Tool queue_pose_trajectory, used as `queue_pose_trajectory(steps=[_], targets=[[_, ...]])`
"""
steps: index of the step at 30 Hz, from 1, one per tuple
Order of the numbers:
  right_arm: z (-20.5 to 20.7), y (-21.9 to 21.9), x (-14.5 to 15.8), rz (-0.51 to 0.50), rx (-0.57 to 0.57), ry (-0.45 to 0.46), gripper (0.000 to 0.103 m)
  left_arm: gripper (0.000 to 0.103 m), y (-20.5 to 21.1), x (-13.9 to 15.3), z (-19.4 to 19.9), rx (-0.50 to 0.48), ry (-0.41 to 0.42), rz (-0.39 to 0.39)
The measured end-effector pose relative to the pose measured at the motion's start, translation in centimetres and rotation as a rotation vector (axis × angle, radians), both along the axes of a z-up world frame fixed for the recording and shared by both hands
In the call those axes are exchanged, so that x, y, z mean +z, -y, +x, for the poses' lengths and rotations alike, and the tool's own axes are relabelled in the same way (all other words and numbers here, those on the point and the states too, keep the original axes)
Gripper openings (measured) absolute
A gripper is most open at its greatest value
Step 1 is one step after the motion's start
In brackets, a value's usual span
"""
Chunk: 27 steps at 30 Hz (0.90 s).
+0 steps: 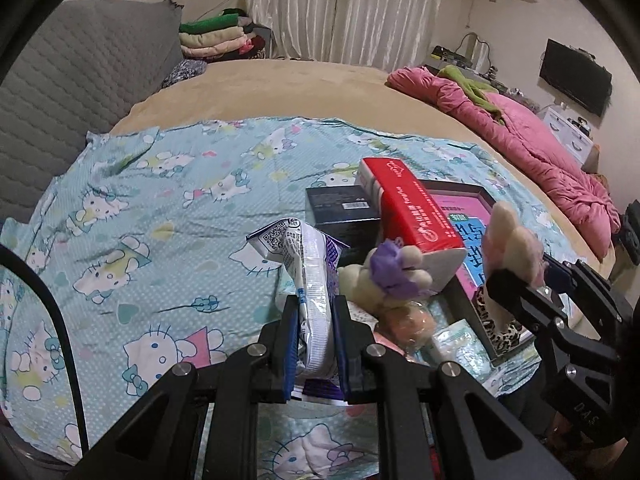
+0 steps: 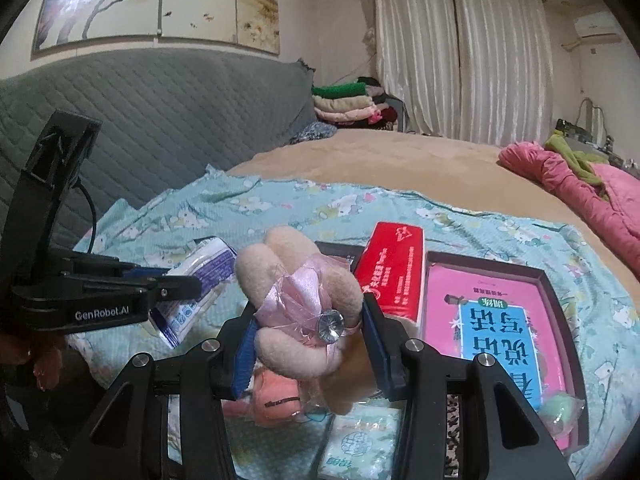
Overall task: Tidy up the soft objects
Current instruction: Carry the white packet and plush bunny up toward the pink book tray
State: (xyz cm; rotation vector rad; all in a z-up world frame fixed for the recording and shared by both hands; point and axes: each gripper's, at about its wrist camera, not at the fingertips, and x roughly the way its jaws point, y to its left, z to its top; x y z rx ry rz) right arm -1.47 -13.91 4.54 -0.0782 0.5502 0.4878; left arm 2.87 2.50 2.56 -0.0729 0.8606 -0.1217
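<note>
My left gripper (image 1: 316, 328) is shut on a white and purple tissue packet (image 1: 310, 280), held above the Hello Kitty sheet (image 1: 160, 200). My right gripper (image 2: 308, 336) is shut on a beige plush toy with a pink ribbon and a gem (image 2: 300, 300); it shows at the right of the left wrist view (image 1: 508, 236). The left gripper and its packet (image 2: 200, 280) show at the left of the right wrist view. A cream plush with a purple bow (image 1: 384, 276) and a peach soft ball (image 1: 408, 320) lie below.
A red tissue pack (image 1: 412, 208) leans on a black box (image 1: 344, 208). A dark tray (image 2: 560, 312) holds a pink and blue book (image 2: 492, 320). Small green tissue packs (image 2: 360, 440) lie near. A pink quilt (image 1: 540, 140) and grey headboard (image 1: 60, 80) border the bed.
</note>
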Motion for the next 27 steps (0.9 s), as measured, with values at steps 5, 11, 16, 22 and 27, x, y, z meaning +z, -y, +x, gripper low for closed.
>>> queue_pose_trajectory(steps=[5,11,16,22,27], targets=[[-0.2,0.7,0.5,0.018,-0.009,0.013,0.049,0.016,1.1,0.7,-0.3,-0.012,0.011,0.018],[-0.5,1.7,1.2,0.046,-0.025,0.025,0.049,0.016,2.5,1.6,-0.8,-0.035,0.027,0.05],[-0.5,2.8,1.6,0.067,-0.045,0.033,0.049,0.016,3.6,2.2,-0.9,-0.052,0.037,0.065],[-0.3,4.2,1.9,0.078,-0.089,0.044,0.049,0.016,4.6,2.6,-1.1,-0.067,0.04,0.08],[-0.2,5.4,2.2,0.093,-0.12,0.049,0.049,0.016,5.5,3.0,-1.2,-0.079,0.042,0.091]])
